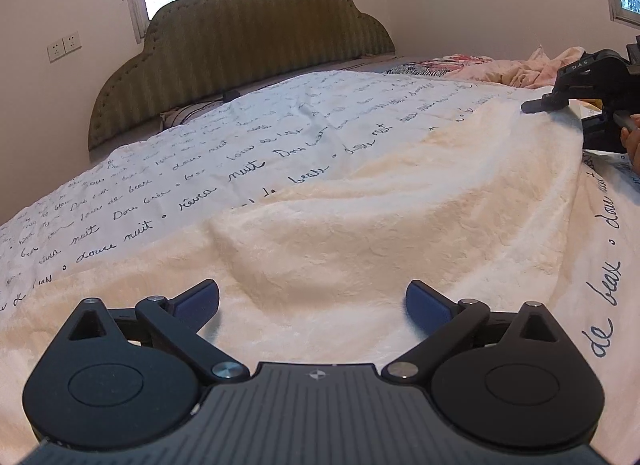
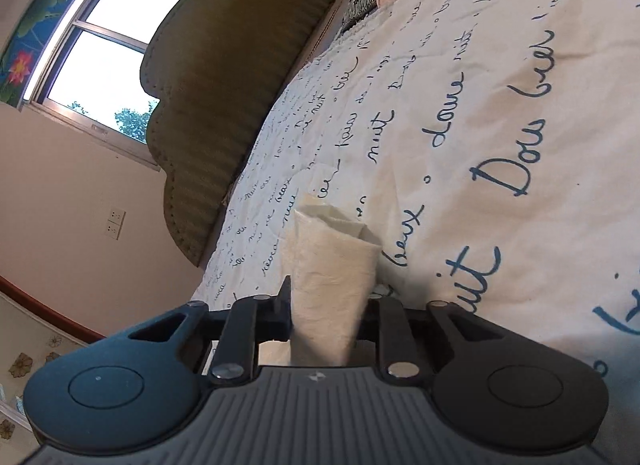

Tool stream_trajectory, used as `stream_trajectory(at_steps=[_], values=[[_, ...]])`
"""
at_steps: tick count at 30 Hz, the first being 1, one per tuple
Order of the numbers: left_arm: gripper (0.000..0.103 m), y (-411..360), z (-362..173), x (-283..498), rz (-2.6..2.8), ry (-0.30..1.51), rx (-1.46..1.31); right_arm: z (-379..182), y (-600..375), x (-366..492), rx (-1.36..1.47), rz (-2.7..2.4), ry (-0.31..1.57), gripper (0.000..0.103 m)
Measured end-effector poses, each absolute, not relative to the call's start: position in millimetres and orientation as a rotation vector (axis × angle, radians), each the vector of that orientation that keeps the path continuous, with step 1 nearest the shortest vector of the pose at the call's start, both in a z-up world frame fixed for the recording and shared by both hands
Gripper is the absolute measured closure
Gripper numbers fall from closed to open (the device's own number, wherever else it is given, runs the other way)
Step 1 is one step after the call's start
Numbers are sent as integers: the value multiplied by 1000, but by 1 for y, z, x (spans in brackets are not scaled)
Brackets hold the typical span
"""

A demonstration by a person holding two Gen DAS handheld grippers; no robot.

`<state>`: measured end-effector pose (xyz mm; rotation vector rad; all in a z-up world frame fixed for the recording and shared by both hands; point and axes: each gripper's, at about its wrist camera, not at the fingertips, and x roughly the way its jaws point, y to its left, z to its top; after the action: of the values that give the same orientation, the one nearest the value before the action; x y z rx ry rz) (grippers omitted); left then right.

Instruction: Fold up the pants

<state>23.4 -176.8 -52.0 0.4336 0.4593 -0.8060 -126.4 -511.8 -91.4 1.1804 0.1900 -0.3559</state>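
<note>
The cream pants (image 1: 360,225) lie spread on the bed (image 1: 200,153), below the headboard (image 1: 248,37). Plush, soft and light, they will likely sag and bunch; hems and waistband look best to take. The left tool (image 1: 312,301) gapes empty over them; the right tool (image 2: 332,305) pinches a fabric corner.

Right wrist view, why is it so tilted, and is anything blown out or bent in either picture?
Right wrist view: rolled camera slants the bed; window blown out white; pants in the right gripper are sharp. Left wrist view: fisheye bows the headboard and walls; soft even daylight, faint shadows under the open left gripper.
</note>
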Motion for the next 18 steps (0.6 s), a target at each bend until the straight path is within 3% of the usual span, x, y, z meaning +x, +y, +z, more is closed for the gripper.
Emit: stream_trajectory(at_steps=[7,13,18], values=[[3,-155,-26,36,-745,477,277,-43,-500,-127,1061,-300,92,85],[5,-109,-7,81,-716,695,-57,-13,-491,-107,1071,-241,4,85],[5,-64,0,114,-596,767,-250,35,-453,-84,923,-141,-31,85]])
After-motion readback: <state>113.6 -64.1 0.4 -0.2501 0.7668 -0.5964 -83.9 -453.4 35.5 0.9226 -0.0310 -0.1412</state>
